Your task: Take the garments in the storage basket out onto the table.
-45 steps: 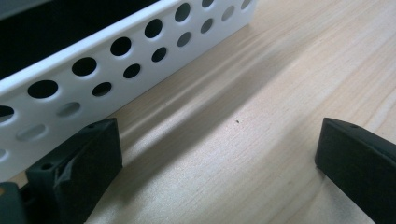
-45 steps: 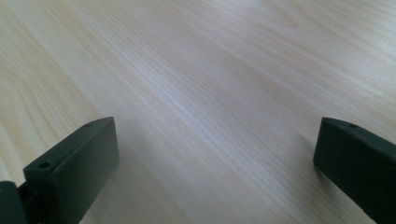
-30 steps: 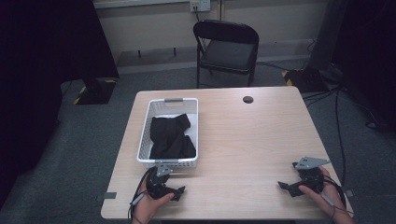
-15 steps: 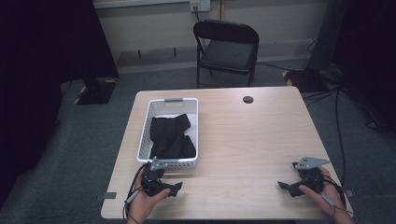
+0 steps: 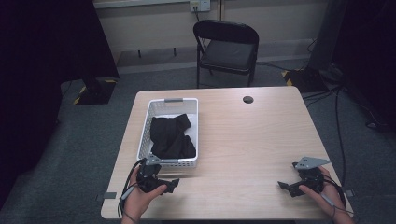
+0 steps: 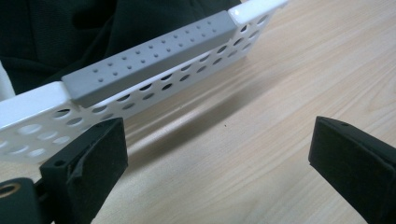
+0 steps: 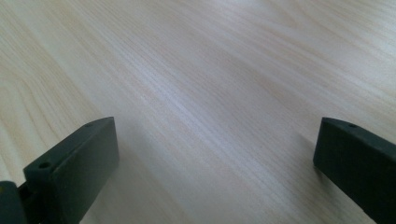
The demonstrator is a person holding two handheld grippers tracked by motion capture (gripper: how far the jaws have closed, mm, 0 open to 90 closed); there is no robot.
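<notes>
At seven o'clock on table (image 5: 243, 140), left gripper (image 5: 173, 185) drawn back slightly from basket (image 5: 144, 135) holding cloth (image 5: 170, 137), jaws apart; right gripper (image 5: 284, 185) unmoved, jaws apart.

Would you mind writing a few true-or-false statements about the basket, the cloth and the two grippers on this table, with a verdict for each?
1. The black cloth lies inside the white basket. True.
2. The left gripper is shut on the basket's grey handle. False: its jaws stand wide apart with bare table between them, short of the handle.
3. The right gripper is open over bare wood. True.
4. The basket sits on the right half of the table. False: it is on the left half, in front of the left gripper.
5. A folding chair stands beyond the table's far edge. True.
</notes>
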